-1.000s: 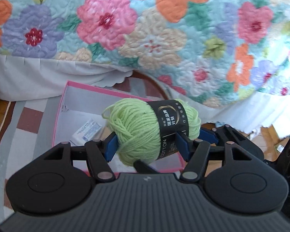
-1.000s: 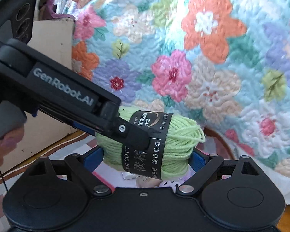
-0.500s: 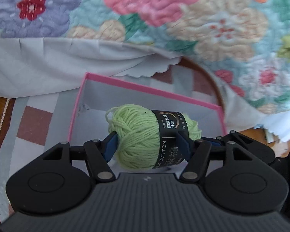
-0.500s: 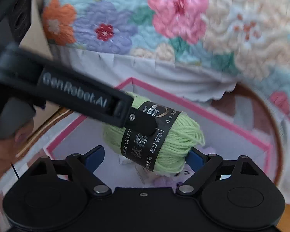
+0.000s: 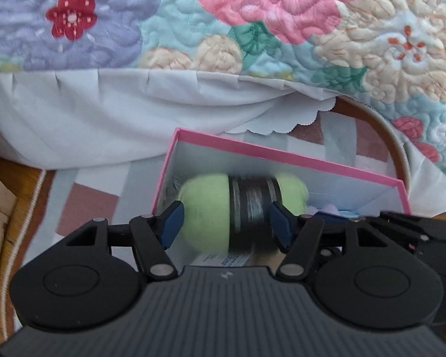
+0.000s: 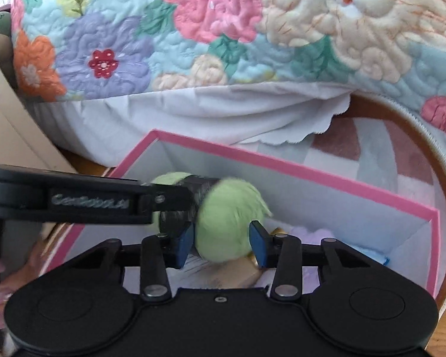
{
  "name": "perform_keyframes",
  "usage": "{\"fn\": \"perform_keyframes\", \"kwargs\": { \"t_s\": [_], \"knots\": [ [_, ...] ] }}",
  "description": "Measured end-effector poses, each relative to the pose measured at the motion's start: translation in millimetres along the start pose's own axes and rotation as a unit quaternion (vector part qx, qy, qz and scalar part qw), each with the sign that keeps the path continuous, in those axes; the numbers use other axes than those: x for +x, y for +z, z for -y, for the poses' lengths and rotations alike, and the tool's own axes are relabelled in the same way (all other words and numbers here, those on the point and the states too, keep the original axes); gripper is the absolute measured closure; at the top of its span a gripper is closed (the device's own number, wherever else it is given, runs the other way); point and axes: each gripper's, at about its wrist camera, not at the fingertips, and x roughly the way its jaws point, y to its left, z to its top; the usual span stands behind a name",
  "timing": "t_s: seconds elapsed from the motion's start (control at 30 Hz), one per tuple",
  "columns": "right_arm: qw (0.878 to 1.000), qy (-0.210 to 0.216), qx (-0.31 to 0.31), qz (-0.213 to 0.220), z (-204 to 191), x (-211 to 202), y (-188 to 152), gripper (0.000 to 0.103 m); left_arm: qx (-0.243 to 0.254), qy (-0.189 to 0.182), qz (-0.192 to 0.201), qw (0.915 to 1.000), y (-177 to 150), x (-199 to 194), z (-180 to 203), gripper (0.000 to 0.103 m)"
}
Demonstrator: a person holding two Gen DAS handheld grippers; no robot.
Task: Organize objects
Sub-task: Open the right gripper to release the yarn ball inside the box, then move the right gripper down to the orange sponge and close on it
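Note:
A light green yarn ball [image 5: 205, 211] with a black paper band is motion-blurred between the blue pads of my left gripper [image 5: 224, 223], inside the open pink-rimmed box [image 5: 282, 151]. The pads look slightly apart from the yarn, so the grip is unclear. In the right wrist view the yarn [image 6: 223, 226] lies between the pads of my right gripper [image 6: 221, 241], whose pads stand a little off it. The left gripper's arm [image 6: 89, 199] reaches in from the left. The box rim [image 6: 282, 166] surrounds them.
The box holds paper slips [image 6: 205, 273], a tan item [image 6: 240, 276] and lilac and blue things [image 6: 312, 235] at its right end. It sits on a checked rug [image 5: 86, 202]. A floral quilt [image 5: 252, 29] with white skirt hangs close behind. A cardboard panel [image 6: 20, 136] stands left.
Both grippers have moved down and forward, carrying the yarn from above the box into it. The yarn is now blurred, spinning or dropping, and the right pads have closed in nearer to it.

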Motion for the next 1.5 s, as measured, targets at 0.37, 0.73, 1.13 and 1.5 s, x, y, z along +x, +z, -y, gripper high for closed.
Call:
{"fn": "perform_keyframes", "kwargs": {
  "t_s": [0.37, 0.73, 1.13, 1.5],
  "knots": [
    [0.999, 0.012, 0.015, 0.028, -1, -39, -17, 0.055, 0.016, 0.006, -0.011, 0.9998, -5, -42, 3, 0.039],
    [0.997, 0.006, -0.058, 0.051, -35, -138, -25, 0.046, 0.049, -0.020, -0.049, 0.9974, -12, -114, 9, 0.035],
    [0.995, 0.007, -0.058, 0.084, -67, -210, -77, 0.031, 0.058, -0.044, -0.037, 0.9967, -39, -184, 1, 0.029],
    [0.995, 0.033, -0.082, 0.056, -103, -228, -109, 0.012, 0.082, -0.048, -0.042, 0.9946, -81, -205, 2, 0.023]
  ]
}}
